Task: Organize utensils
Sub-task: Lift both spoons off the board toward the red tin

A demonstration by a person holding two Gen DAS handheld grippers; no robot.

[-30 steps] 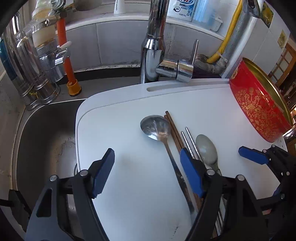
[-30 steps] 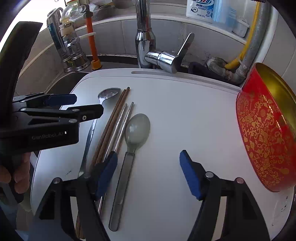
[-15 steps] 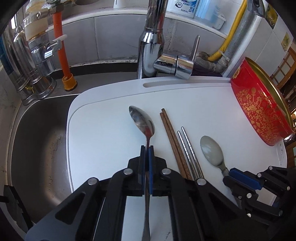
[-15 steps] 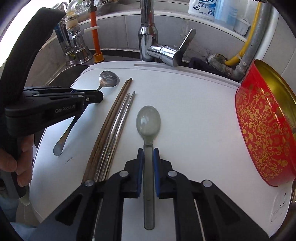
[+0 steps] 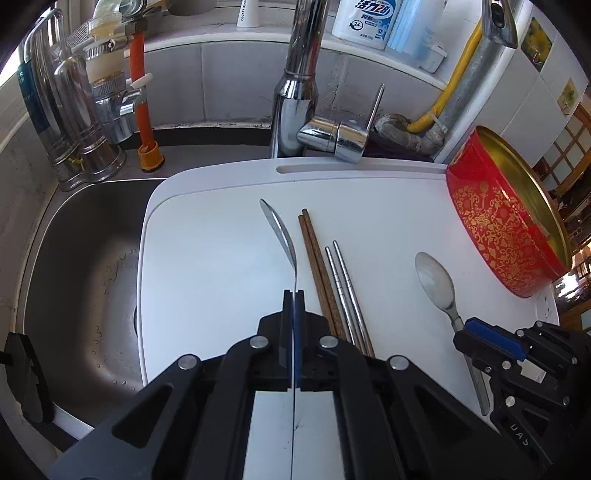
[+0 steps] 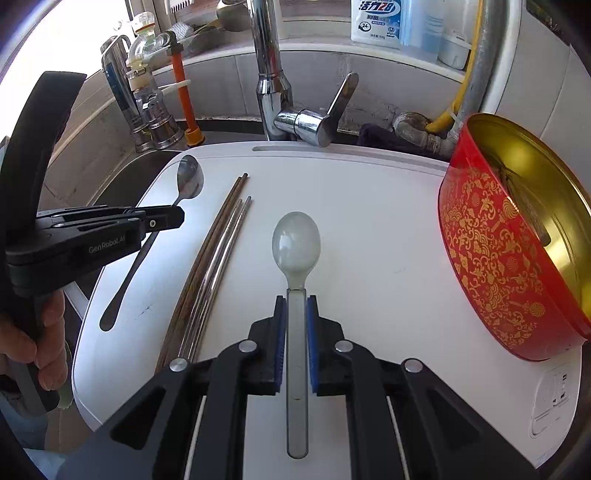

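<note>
My left gripper [image 5: 294,295] is shut on the thin handle of a steel spoon [image 5: 281,232], which is turned on edge and raised off the white board [image 5: 207,258]. In the right wrist view the same steel spoon [image 6: 189,179] sticks out of the left gripper [image 6: 173,216]. My right gripper [image 6: 296,301] is shut on the handle of a grey translucent spoon [image 6: 296,242], bowl up, lifted above the board. That grey spoon [image 5: 436,282] and right gripper [image 5: 469,330] also show at the right of the left wrist view. Brown wooden chopsticks [image 5: 317,266] and steel chopsticks [image 5: 345,284] lie side by side on the board.
A red and gold tin [image 6: 498,251] leans at the board's right edge. The sink basin [image 5: 81,266] drops away left of the board. A chrome faucet [image 5: 303,110] and lever stand behind it, with a filter tap [image 5: 107,103], orange tube and detergent bottle [image 5: 365,22] farther back. A hand [image 6: 40,339] holds the left gripper.
Both grippers went from open to shut, each closing on a spoon handle. Both spoons have since risen off the board, and the steel spoon has rolled onto its edge.
</note>
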